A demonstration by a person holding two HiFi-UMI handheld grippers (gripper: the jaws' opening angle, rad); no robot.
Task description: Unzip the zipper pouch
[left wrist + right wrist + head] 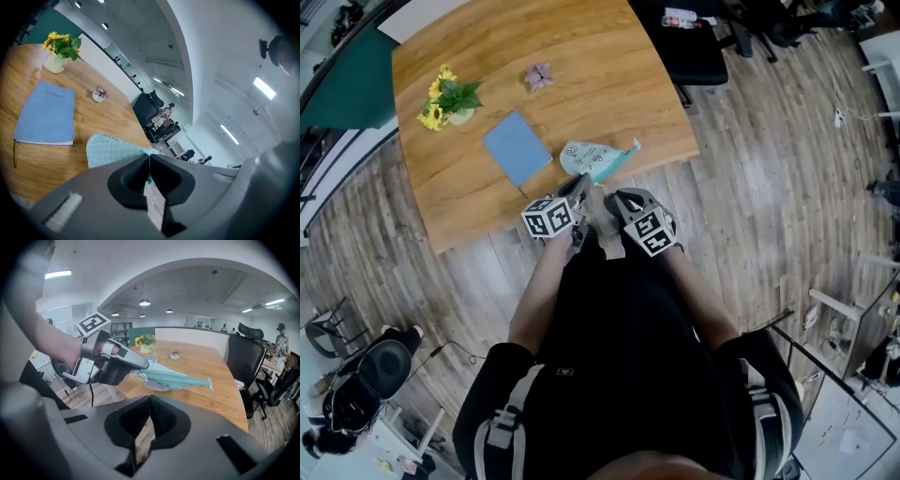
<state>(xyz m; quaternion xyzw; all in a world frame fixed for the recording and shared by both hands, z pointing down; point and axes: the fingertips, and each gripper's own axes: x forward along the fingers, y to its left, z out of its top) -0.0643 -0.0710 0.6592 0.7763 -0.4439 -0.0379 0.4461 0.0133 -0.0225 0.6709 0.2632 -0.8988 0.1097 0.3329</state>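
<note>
Clamping left end of zipper pouch (176,378), left hand-held gripper (143,364) holds it at counter (220,397) near edge. Right hand-held gripper (150,399) clenched, empty, below pouch in frame. Zipper axis runs left-right; pull seemingly at left end.

Cloth pouch (596,159), glossy wooden table (600,75)

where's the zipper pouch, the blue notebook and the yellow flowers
zipper pouch (176,378): right gripper view, middle of zipper
blue notebook (47,112): left gripper view, cover centre
yellow flowers (448,98): head view, green leaves
</note>
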